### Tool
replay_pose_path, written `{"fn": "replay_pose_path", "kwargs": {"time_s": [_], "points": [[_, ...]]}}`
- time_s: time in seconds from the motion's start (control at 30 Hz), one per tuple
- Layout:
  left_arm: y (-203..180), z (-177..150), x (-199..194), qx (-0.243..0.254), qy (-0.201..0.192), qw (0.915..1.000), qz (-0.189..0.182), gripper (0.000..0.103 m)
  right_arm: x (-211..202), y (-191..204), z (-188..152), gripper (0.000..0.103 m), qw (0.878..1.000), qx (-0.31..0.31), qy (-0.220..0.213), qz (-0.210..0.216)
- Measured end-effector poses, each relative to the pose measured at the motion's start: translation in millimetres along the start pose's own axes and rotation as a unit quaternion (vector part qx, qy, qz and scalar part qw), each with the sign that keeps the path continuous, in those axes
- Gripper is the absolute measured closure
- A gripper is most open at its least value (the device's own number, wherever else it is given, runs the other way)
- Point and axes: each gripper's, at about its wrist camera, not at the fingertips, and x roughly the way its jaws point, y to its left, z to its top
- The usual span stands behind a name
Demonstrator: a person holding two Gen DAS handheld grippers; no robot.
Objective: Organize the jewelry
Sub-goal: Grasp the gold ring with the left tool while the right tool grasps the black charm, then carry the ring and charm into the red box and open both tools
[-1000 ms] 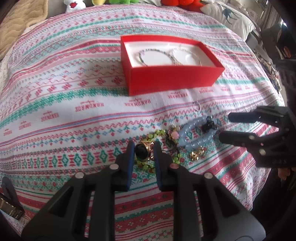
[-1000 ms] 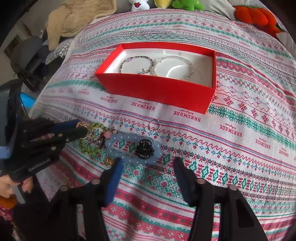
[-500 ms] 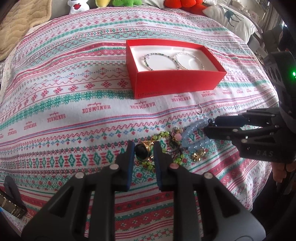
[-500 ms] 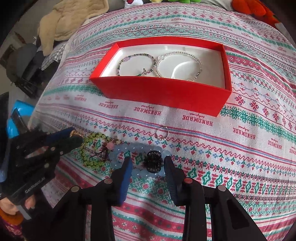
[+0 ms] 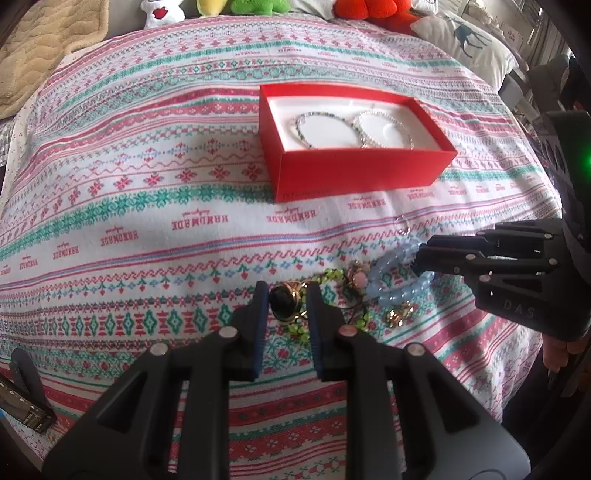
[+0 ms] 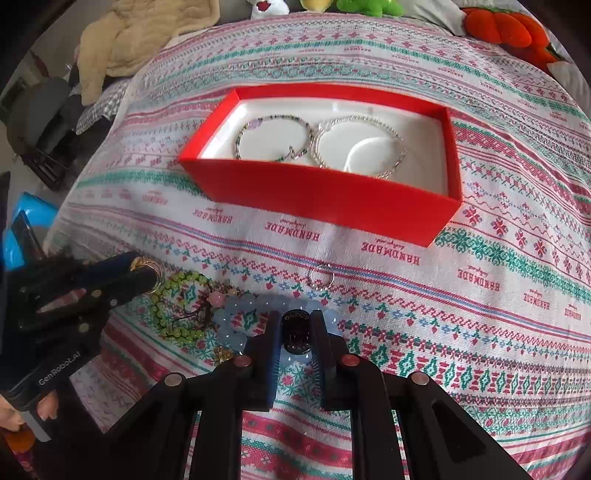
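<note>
My left gripper (image 5: pixel 283 295) is shut on a gold ring with a black stone (image 5: pixel 284 305), just above the patterned cloth. My right gripper (image 6: pixel 295 325) is shut on a small black hair clip (image 6: pixel 295 331) over a pale blue bead bracelet (image 6: pixel 236 325). A green bead bracelet (image 6: pixel 177 306), a pink-bead charm (image 6: pixel 216 300) and a small gold piece (image 5: pixel 397 315) lie between the grippers. A thin silver ring (image 6: pixel 320 278) lies farther back. The red box (image 5: pixel 354 173) holds two bracelets (image 5: pixel 321 127) on its white lining.
The patterned cloth (image 5: pixel 147 192) covers the bed. Plush toys (image 6: pixel 502 27) and a beige blanket (image 6: pixel 144 33) lie at the far edge. A pillow (image 5: pixel 469 40) sits at the back right. A dark strap and device (image 5: pixel 22 398) lie at the near left edge.
My right gripper moved in over the blue bracelet and closed from wide open onto the black hair clip. My left gripper kept its hold on the black-stone ring.
</note>
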Motion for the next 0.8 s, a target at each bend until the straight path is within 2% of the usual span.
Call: {"fn": "replay_pose_path", "kwargs": {"time_s": [0.17, 0.4, 0.8], "points": [[-0.6, 2.9, -4.6, -0.004, -0.007, 1.0, -0.003, 0.081, -4.9, 0.8, 0.5, 0.088, 1.0, 0.004, -0.005, 0.005], [-3.3, 12.0, -11.2, -0.005, -0.018, 0.9998, -0.008, 0.081, -25.2, -3.3, 4.9, 0.088, 0.999, 0.005, -0.035, 0.012], [-5.2, 43.3, -28.7, -0.02, -0.055, 0.998, -0.025, 0.081, -63.2, -34.4, 12.3, 0.088, 0.996, 0.033, -0.079, 0.009]]}}
